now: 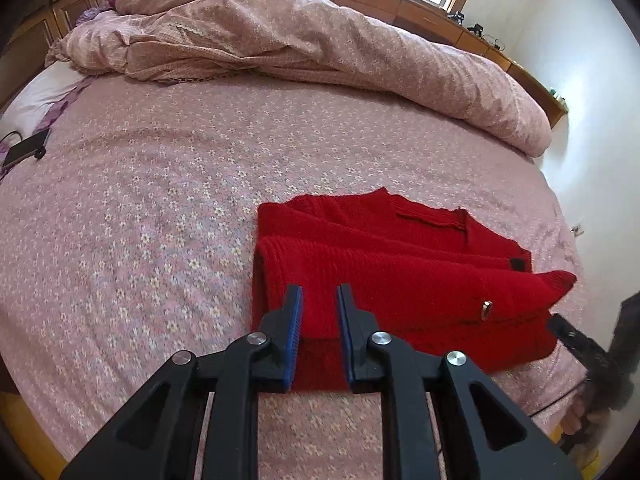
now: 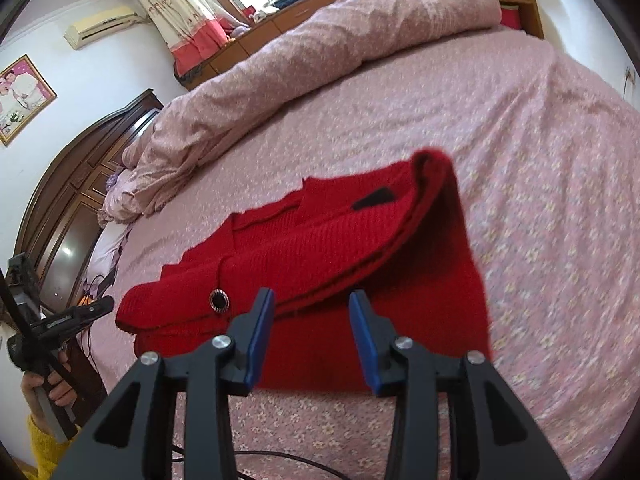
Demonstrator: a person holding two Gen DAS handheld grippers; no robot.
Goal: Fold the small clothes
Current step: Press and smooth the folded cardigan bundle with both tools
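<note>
Home bedroom: bed (image 1: 160, 208), duvet (image 1: 320, 40), wardrobe (image 2: 80, 184)

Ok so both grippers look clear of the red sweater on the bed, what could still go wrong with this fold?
1. In the right wrist view the upper flap of the red sweater bulges with its corner raised; it may spring open.
2. A cuff pokes out past the folded edge, so the bundle may end up untidy.
3. The left gripper and right gripper hang just above the knit and might snag it.

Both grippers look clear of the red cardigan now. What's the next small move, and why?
Probably nudge the loose red flap by the button inward with the left gripper. The red cardigan lies folded on the bed, both grippers open and empty, but that corner pokes past the stack's edge.
</note>
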